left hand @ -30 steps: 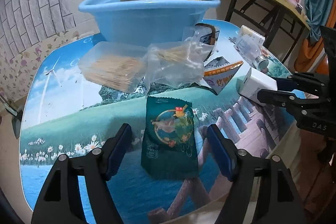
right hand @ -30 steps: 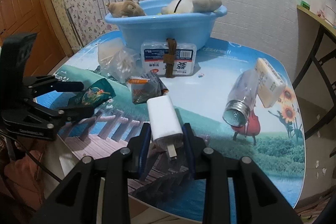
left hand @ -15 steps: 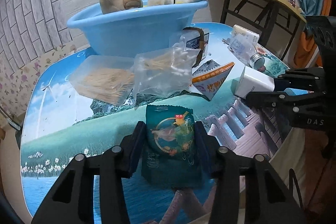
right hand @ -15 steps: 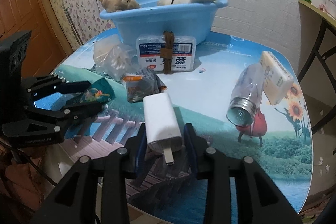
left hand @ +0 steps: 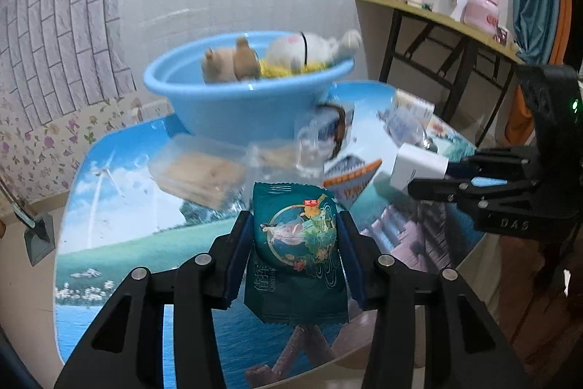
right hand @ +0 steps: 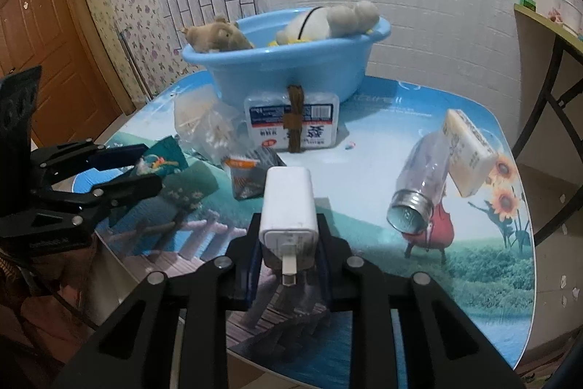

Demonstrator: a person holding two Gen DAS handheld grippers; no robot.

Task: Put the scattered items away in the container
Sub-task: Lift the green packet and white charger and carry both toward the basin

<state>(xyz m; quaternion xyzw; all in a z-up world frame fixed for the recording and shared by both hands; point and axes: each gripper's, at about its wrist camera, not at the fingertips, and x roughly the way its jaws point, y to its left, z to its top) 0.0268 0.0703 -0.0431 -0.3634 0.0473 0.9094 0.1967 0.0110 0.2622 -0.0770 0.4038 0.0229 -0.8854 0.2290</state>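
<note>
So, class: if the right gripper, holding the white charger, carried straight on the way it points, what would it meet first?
Probably the grey snack packet on the table just ahead of the white charger in the right gripper; depth is uncertain, so it might pass above it.

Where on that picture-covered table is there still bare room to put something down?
Bare patches: the windmill corner left of the toothpick box, and the near-right meadow past the glass bottle. It is crowded in front of the blue basin, where packets and boxes cluster.
</note>
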